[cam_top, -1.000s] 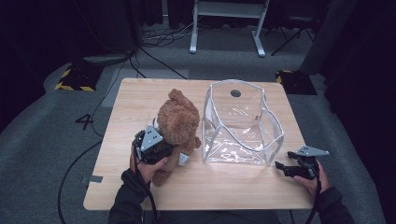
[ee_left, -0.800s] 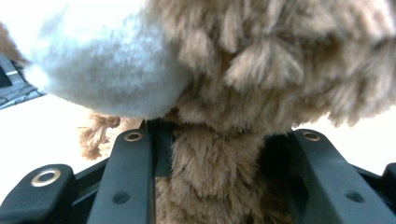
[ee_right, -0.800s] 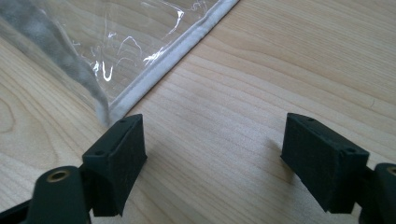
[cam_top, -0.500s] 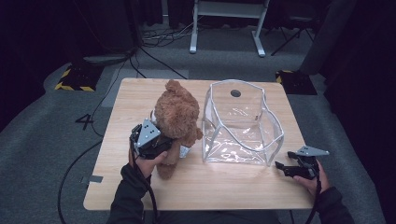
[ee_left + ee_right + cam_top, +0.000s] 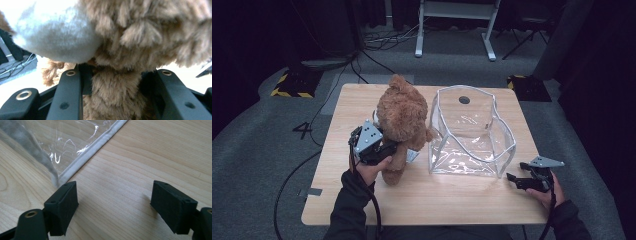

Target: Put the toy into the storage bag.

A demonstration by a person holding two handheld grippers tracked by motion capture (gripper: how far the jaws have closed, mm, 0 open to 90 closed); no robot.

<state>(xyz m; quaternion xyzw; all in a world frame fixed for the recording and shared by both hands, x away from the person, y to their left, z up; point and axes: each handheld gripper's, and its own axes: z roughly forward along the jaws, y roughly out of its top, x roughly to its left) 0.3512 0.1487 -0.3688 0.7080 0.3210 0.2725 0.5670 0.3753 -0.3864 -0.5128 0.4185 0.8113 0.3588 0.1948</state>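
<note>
Left tool is clenched on the teddy bear at its midsection, holding the toy upright just beside the clear bag, on the bag's left as the high view presents it. Right tool rests released, jaws apart with nothing between them, near the bag's front right corner on the tabletop. Judged risk: the soft fur could compress and slip in the grip, and the bag, unsteadied, could fold or slide if the bear catches its rim. The left gripper view confirms both black jaws pressed into the fur; the right gripper view shows the bag's white seam lying flat against the wood.
</note>
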